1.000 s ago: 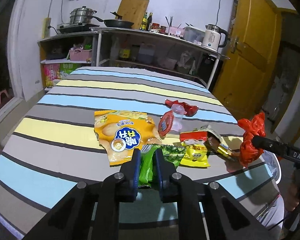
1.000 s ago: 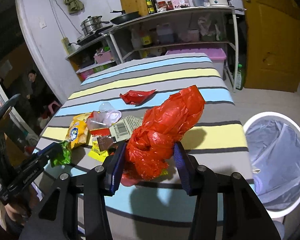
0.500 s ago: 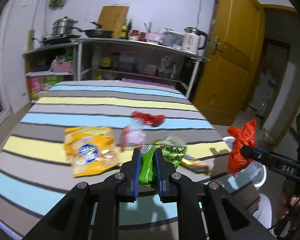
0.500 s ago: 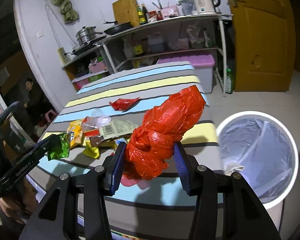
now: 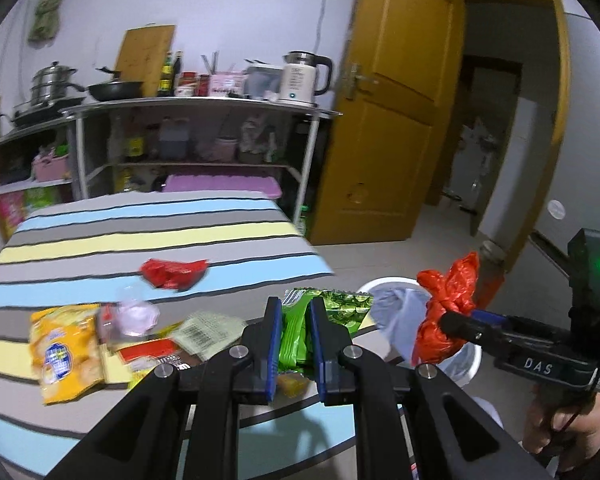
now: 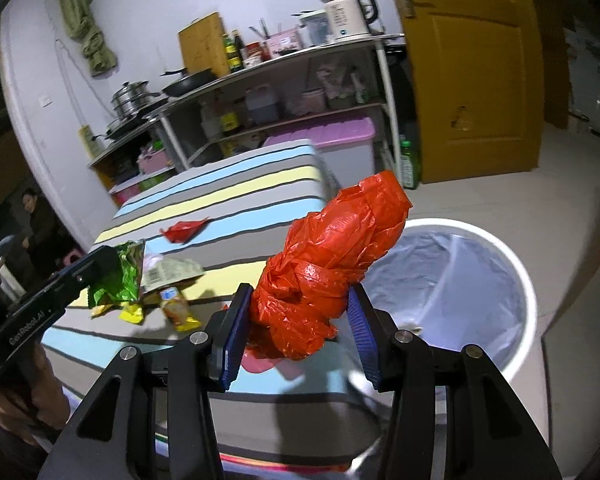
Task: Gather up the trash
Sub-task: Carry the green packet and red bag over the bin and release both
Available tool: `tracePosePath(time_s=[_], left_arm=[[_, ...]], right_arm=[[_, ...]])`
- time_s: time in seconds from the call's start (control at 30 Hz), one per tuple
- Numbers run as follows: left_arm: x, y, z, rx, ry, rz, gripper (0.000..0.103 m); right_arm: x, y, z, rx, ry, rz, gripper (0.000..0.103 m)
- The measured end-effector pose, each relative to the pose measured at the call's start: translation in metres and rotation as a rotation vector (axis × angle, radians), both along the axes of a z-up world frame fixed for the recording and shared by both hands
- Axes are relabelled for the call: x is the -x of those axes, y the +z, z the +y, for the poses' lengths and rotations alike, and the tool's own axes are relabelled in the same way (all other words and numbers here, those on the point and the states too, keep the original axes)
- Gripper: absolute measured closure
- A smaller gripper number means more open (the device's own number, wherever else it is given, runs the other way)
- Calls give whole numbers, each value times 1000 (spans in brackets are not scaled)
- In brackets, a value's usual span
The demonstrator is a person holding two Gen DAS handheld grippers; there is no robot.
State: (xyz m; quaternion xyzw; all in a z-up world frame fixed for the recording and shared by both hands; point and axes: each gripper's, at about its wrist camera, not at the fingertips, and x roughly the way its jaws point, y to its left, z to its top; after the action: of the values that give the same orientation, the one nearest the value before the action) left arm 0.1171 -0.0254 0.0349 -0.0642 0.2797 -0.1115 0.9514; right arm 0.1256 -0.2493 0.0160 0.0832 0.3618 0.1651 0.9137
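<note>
both held wrappers now nearer bin — lifted off table

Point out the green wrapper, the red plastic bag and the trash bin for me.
green wrapper (image 5: 294, 330), left wrist view, on the crinkled middle between the jaws.
red plastic bag (image 6: 324, 268), right wrist view, on its knotted middle.
trash bin (image 6: 528, 292), right wrist view, on the white rim.
</note>
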Motion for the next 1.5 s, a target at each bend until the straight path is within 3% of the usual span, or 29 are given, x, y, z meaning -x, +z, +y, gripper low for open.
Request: tracePosePath(time_s=[0.53, 1.13, 1.27, 1.5], left_arm=[[-42, -12, -87, -5, -177, 28, 89], [-82, -53, -135, -7, -277, 108, 89], [-88, -62, -138, -12, -283, 129, 75], [-85, -57, -131, -3, -276, 110, 74]], right_arm=[[-10, -18, -66, 12, -130, 50, 54], [-33, -54, -89, 68, -164, 154, 52], [-34, -56, -94, 56, -166, 146, 51], [-31, -53, -93, 58, -168, 121, 50]])
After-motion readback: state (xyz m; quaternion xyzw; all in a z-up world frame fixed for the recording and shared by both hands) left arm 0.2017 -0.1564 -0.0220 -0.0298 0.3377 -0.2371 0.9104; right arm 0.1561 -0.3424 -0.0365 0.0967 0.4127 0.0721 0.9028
